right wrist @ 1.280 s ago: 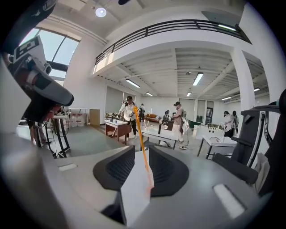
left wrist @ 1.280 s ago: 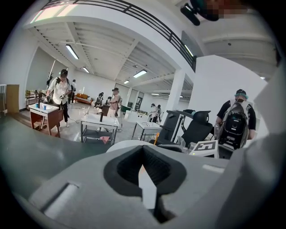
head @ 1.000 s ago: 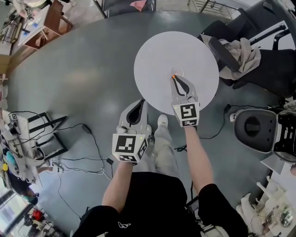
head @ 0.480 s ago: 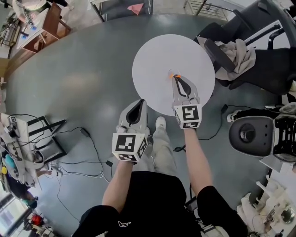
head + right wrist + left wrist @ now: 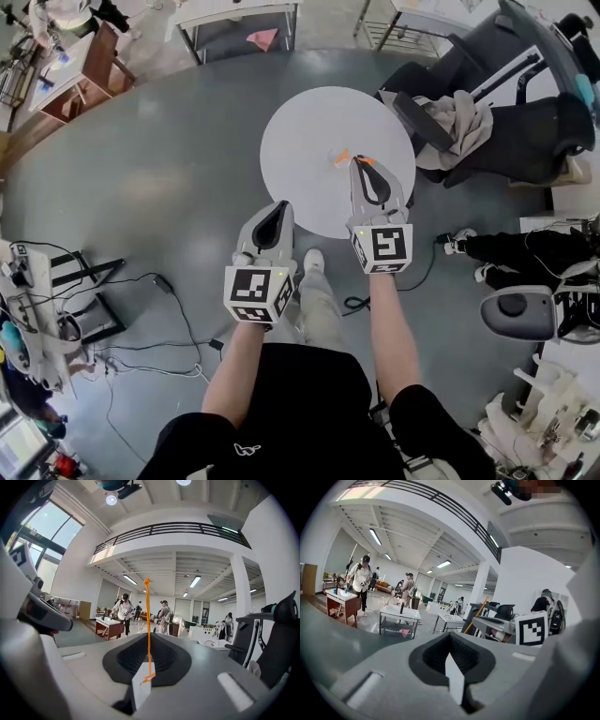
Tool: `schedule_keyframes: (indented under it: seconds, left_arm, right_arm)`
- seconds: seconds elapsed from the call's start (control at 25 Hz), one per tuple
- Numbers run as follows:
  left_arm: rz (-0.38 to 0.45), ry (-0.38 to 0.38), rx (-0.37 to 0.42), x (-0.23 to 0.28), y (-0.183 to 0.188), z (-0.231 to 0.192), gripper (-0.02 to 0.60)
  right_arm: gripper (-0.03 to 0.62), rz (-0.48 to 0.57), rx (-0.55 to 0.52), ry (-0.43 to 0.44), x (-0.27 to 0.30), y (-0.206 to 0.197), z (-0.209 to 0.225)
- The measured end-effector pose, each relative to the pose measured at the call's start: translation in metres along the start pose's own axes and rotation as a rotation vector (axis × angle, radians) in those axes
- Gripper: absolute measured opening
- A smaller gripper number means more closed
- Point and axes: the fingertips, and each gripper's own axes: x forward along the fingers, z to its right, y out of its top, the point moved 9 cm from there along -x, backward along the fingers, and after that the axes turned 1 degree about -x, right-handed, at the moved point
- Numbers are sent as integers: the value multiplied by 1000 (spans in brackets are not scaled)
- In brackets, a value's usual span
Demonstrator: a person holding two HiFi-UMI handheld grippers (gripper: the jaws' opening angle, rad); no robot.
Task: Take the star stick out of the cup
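Note:
My right gripper (image 5: 360,162) hangs over the near right part of the round white table (image 5: 309,141). It is shut on a thin orange star stick (image 5: 342,157). In the right gripper view the star stick (image 5: 148,620) rises straight out of the closed jaws (image 5: 143,684) into open air, its top end small and blurred. I cannot make out the cup in any view. My left gripper (image 5: 280,206) is held at the table's near edge, shut and empty; in its own view the gripper (image 5: 454,679) has nothing between its pads.
Black chairs with a beige cloth (image 5: 459,117) stand close to the table's right side. Cables (image 5: 150,300) trail over the grey floor at left. Work tables (image 5: 234,14) stand at the far side. A round grey stool (image 5: 511,314) is at right.
The right gripper has come up and slightly toward me with the orange stick in it. The cup seen at its tip earlier no longer shows. The left gripper has hardly moved.

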Motion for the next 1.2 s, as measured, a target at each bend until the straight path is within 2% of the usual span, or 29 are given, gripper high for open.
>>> schedule_keyframes:
  seconds: [0.16, 0.32, 0.48, 0.72, 0.88, 1.2]
  left_arm:
    - [35, -19, 13, -8, 13, 1, 2]
    - [73, -49, 6, -18, 25, 4, 2]
    - [113, -76, 2, -30, 36, 9, 2]
    - [165, -93, 29, -47, 57, 18, 2]
    - [178, -98, 49, -56, 63, 20, 2]
    - [157, -111, 100, -58, 59, 46, 2]
  right_arm:
    - [15, 43, -72, -5, -18, 34, -9]
    - [18, 83, -158, 35, -39, 73, -27]
    - [18, 120, -129, 55, -65, 99, -42]
    - [18, 101, -118, 60, -100, 121, -50]
    - [18, 67, -59, 71, -113, 120, -52]
    - [18, 11, 142, 42, -139, 96, -38]
